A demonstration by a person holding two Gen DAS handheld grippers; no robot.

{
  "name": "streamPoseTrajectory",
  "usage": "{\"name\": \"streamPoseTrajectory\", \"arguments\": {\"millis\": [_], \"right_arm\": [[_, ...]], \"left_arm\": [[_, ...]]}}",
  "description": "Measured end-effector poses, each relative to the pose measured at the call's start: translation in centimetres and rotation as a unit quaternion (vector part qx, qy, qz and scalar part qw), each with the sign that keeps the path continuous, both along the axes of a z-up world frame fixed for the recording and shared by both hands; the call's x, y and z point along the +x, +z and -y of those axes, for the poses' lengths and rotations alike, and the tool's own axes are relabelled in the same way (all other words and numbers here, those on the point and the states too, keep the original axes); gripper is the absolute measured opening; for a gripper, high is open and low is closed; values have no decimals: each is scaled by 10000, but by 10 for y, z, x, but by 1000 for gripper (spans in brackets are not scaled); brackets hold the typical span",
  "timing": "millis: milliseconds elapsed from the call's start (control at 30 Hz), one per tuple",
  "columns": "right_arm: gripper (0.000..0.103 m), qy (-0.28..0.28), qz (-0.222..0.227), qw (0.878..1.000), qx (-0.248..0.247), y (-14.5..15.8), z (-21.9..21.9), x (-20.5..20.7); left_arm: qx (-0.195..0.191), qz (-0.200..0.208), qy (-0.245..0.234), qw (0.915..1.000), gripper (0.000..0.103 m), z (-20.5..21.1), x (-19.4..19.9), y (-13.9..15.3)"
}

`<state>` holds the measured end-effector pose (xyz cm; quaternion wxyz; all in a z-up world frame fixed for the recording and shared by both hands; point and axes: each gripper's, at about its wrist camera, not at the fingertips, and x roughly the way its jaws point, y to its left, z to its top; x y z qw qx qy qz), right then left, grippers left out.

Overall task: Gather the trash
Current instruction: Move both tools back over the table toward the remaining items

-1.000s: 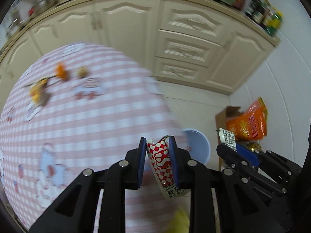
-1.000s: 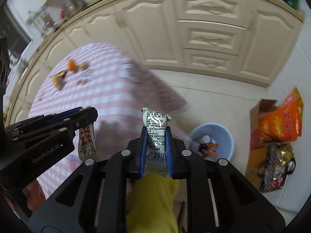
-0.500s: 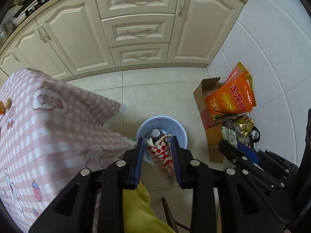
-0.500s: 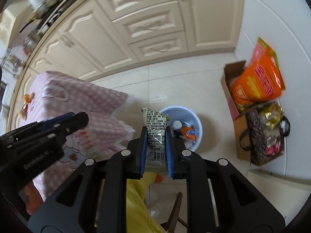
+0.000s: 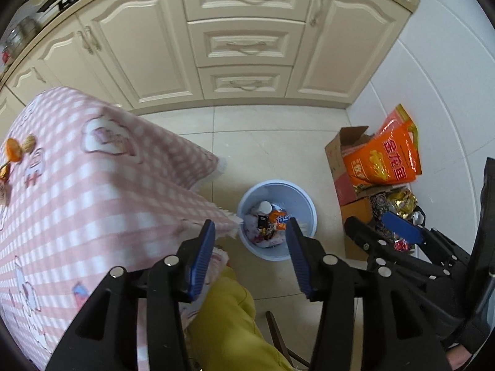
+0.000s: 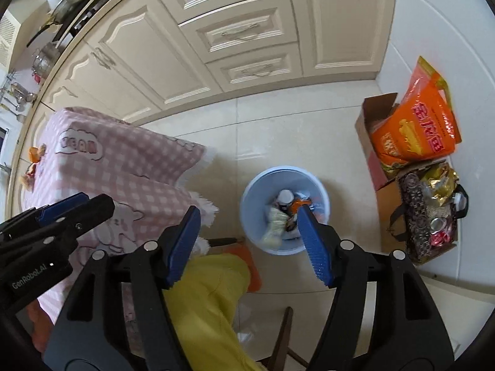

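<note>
A pale blue trash bin (image 5: 307, 207) stands on the tiled floor beside the table, and I look down into it from above. It holds an orange wrapper (image 5: 279, 217), a white-capped bottle (image 5: 265, 206) and other packets. My left gripper (image 5: 251, 225) hangs over the bin, its jaws opening with nothing between them. My right gripper (image 6: 248, 211) also hangs over the bin (image 6: 321, 199), jaws opening and empty. A pale packet (image 6: 274, 221) lies blurred inside the bin. Each gripper shows in the other's view: the right gripper (image 5: 399, 228) on the right, the left gripper (image 6: 74, 213) on the left.
The table with its pink checked cloth (image 5: 92, 201) fills the left, with orange peel (image 5: 14, 151) at its far end. Cream cabinets (image 5: 244, 46) line the back. A cardboard box (image 5: 349, 142) with an orange bag (image 5: 383, 157) sits by the wall. A person's yellow trouser leg (image 5: 229, 318) is below.
Both grippers swung from over the table to above the bin. The left let go of the red-checked wrapper and the right let go of the silver packet. Both jaws now stand apart.
</note>
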<state>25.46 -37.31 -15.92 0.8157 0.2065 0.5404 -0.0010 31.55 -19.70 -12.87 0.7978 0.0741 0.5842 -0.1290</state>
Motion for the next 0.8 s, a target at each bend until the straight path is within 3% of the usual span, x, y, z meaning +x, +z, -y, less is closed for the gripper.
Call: {"name": "streamPoseTrajectory", "arguments": {"millis": [433,800], "right_arm": [[65,298,191,9991,-249,34,-52,-2],[65,839,508,9945,-366,73,-124,3]], "left_arm": [[-257,207,235,9992,51,-58,-17,31],[-473,468,936,9934,63,-147,-26,59]]}}
